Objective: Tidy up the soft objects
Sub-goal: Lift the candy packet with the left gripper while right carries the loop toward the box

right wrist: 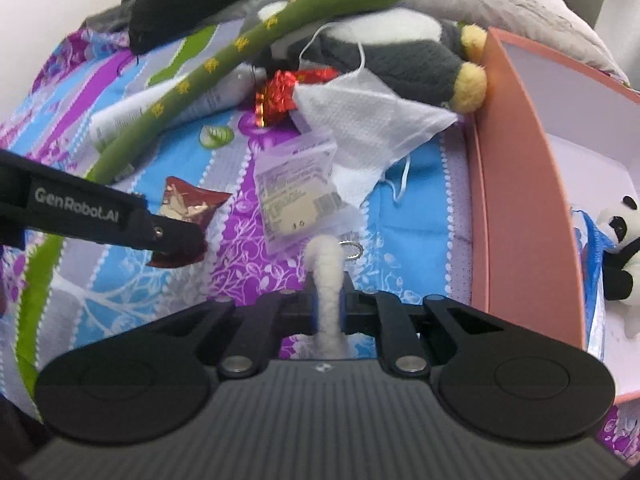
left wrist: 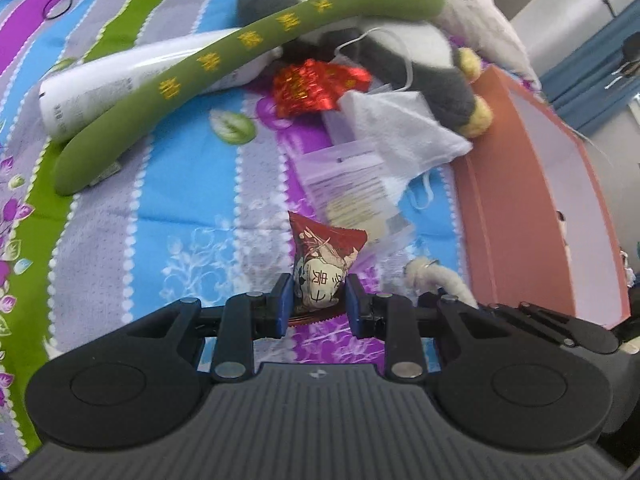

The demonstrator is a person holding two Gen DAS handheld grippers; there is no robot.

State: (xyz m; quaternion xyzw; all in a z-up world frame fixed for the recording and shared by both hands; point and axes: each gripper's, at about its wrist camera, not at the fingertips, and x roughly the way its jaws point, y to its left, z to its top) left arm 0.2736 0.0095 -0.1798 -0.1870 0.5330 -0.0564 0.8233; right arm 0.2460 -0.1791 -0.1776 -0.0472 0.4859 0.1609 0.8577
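I'm seeing the green plush stick lying diagonally across the left half of the striped bedsheet, resting over a white tube. Left gripper is clamping a red snack packet mid-sheet, jaws pressing both its sides. Beyond it a clear pouch and white mask are lying beside a shiny red wrapper. Right gripper is pinching a white fluffy cord, a metal ring just beside its tip. The pink box is sitting at the sheet's right edge, a panda toy lying inside it.
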